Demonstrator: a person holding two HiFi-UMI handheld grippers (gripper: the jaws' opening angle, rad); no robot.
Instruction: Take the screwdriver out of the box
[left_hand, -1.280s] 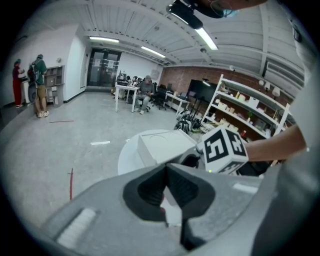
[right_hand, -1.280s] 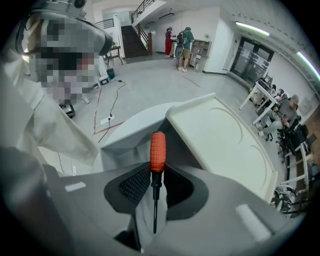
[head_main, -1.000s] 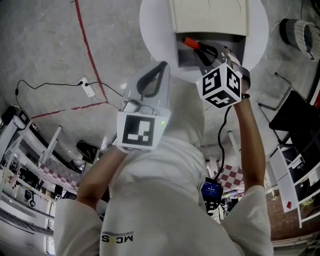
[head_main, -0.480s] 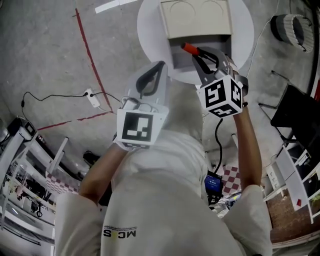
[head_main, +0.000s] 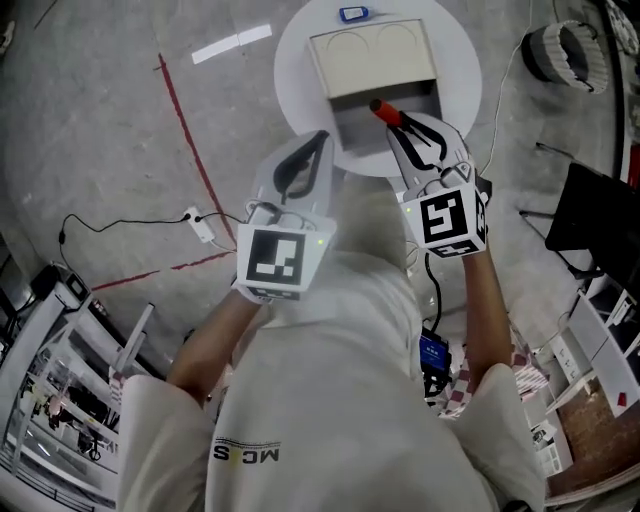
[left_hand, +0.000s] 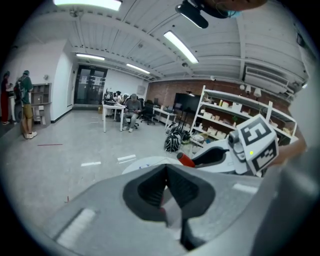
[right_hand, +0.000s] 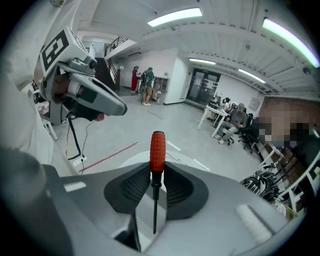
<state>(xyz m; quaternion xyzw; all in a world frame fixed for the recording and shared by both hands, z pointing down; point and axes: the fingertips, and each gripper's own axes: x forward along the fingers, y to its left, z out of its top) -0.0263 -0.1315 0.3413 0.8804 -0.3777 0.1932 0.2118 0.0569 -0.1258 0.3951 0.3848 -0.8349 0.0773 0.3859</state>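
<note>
My right gripper (head_main: 398, 124) is shut on the screwdriver (head_main: 385, 110), a thin black shaft with a red handle that sticks out beyond the pads. In the right gripper view the screwdriver (right_hand: 157, 150) stands upright between the ribbed pads of that gripper (right_hand: 157, 169). It hangs above the open grey front of the beige box (head_main: 372, 58), which sits on a round white table (head_main: 296, 60). My left gripper (head_main: 316, 140) is shut on nothing, to the left of the box. In the left gripper view its tips (left_hand: 166, 168) meet, and the red handle (left_hand: 185, 160) shows to the right.
A small blue thing (head_main: 352, 13) lies behind the box on the table. On the floor are a red tape line (head_main: 190, 150), a power strip with cable (head_main: 204, 228) and a striped bundle (head_main: 555, 50). Shelves and a dark chair (head_main: 600, 215) stand right.
Both grippers have risen towards the head camera. The right one has lifted the screwdriver up from the box's open front. The table and box now look smaller and farther.
</note>
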